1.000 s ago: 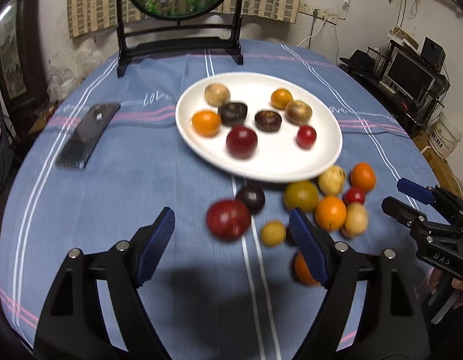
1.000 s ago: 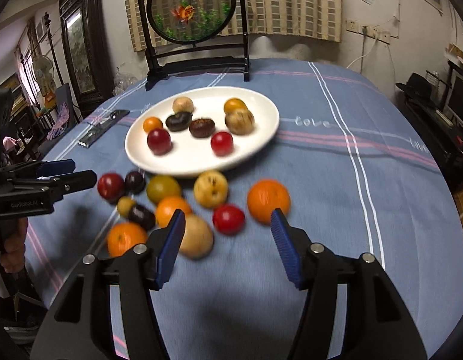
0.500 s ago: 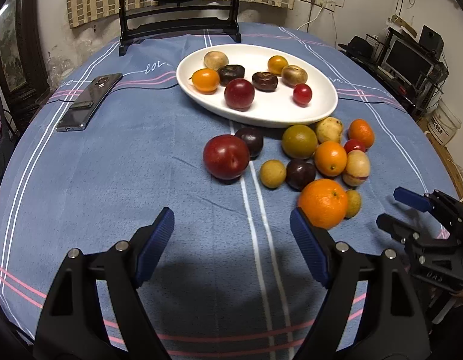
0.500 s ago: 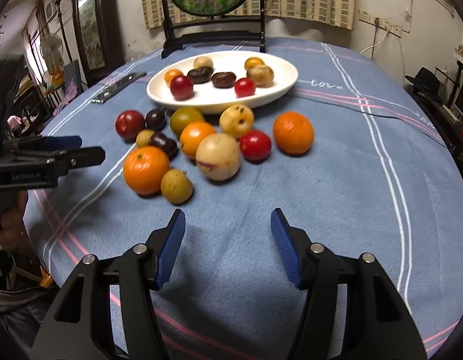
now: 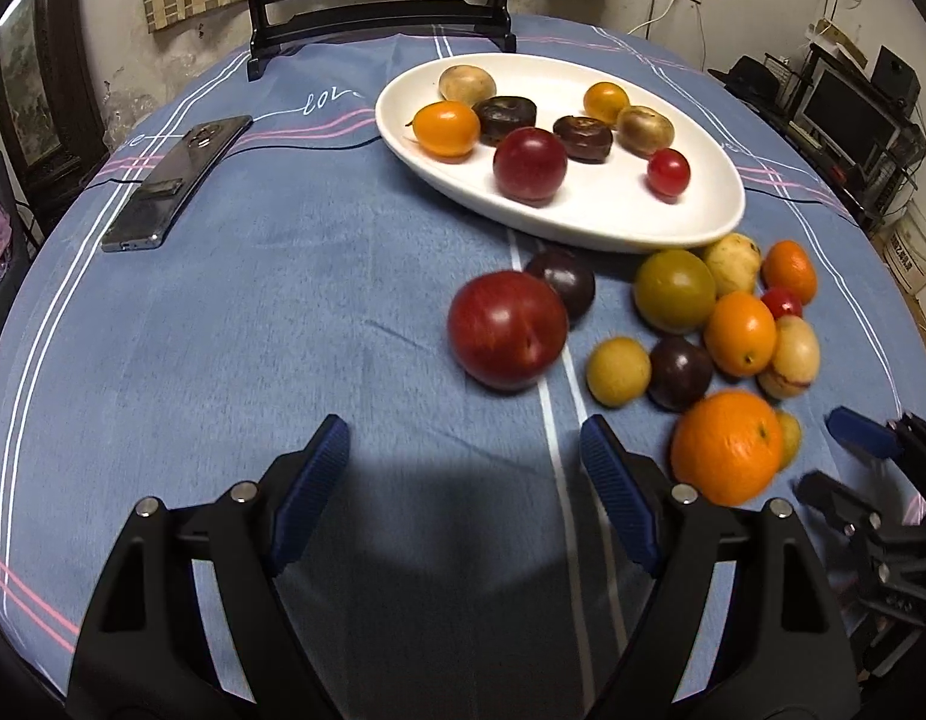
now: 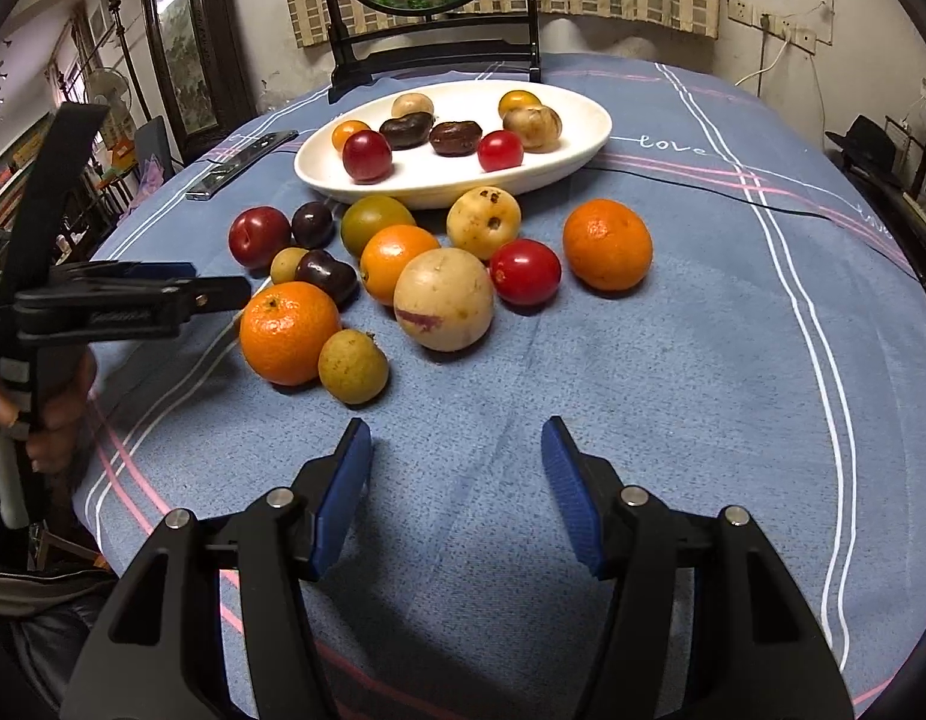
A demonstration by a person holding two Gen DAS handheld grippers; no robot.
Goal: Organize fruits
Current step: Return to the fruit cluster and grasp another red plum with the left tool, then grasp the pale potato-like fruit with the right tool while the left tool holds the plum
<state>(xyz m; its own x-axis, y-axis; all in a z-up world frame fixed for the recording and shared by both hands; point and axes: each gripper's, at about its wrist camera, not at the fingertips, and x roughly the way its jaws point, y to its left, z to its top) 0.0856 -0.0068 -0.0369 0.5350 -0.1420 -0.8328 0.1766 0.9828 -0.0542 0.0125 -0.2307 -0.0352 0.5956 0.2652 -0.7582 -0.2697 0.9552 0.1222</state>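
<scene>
Blue striped cloth is carrying a loose cluster of fruit in front of the white plate [image 6: 589,138], which is already holding eight pieces. The left gripper [image 5: 463,474] is hovering with jaws wide apart and empty, near the big red plum [image 5: 508,330]. The right gripper [image 6: 456,480] is standing moderately open, also empty, short of the small tan fruit [image 6: 353,366]. Risk: round fruits are touching, so a pad nudging one is likely sending neighbours rolling.
</scene>
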